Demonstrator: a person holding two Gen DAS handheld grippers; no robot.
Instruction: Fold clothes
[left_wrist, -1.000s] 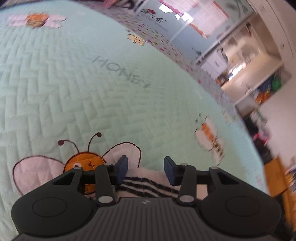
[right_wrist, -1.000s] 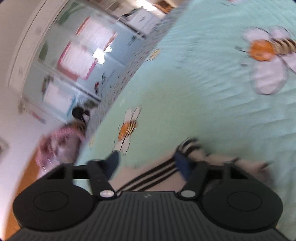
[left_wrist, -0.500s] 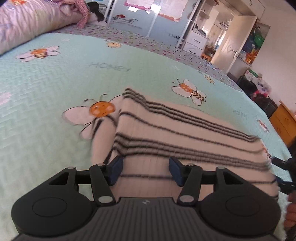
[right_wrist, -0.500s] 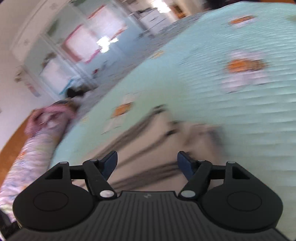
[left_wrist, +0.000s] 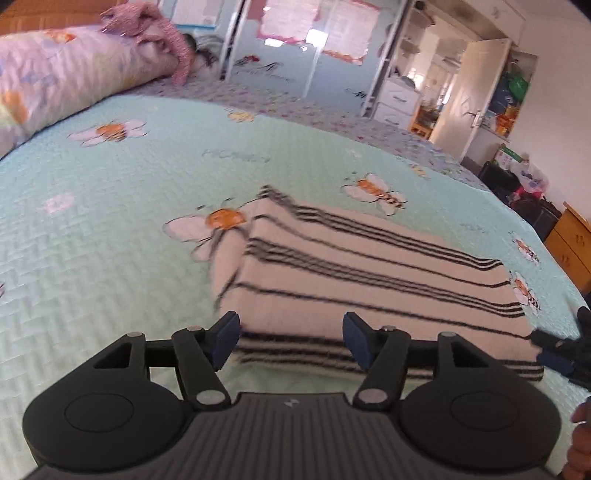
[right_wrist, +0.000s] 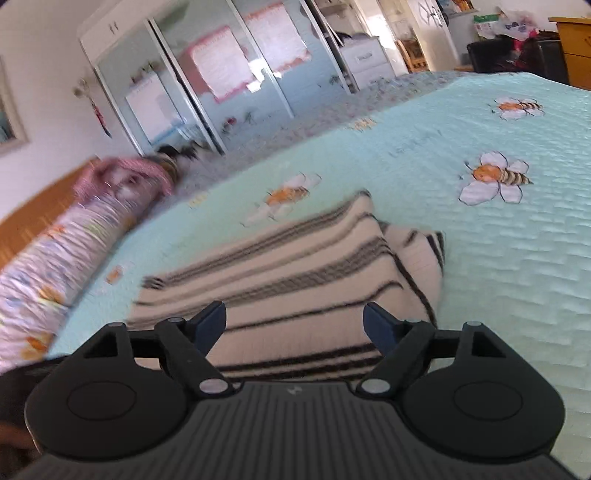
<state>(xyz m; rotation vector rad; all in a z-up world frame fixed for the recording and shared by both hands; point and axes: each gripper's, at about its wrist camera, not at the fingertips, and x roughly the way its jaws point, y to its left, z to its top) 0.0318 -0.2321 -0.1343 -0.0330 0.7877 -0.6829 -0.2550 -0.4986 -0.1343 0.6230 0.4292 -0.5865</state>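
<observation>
- Mint-green quilted bedspread (left_wrist: 110, 258) printed with bees covers a wide bed and stretches bare to the left and far side of the left wrist view
- Mirrored wardrobe doors (right_wrist: 229, 81) stand beyond the far edge of the bed, and a rolled floral duvet (left_wrist: 55, 81) lies along the head end, well apart from the garment
- Cream sweater with black stripes (left_wrist: 351, 266) lies folded into a rough rectangle on the bedspread, its near hem just ahead of both tools
- In the right wrist view the sweater (right_wrist: 295, 280) has a sleeve bulging out past its right edge, with open bedspread (right_wrist: 517, 258) beyond it
- Left gripper (left_wrist: 291, 338) hovers at the near hem with its jaws spread wide, holding nothing
- Right gripper (right_wrist: 294, 324) sits over the near part of the sweater, jaws likewise wide apart and empty
- At the right edge of the left wrist view the right gripper (left_wrist: 565, 350) shows beside the sweater's right corner
- A wooden dresser (left_wrist: 572, 243) stands past the bed's right side
</observation>
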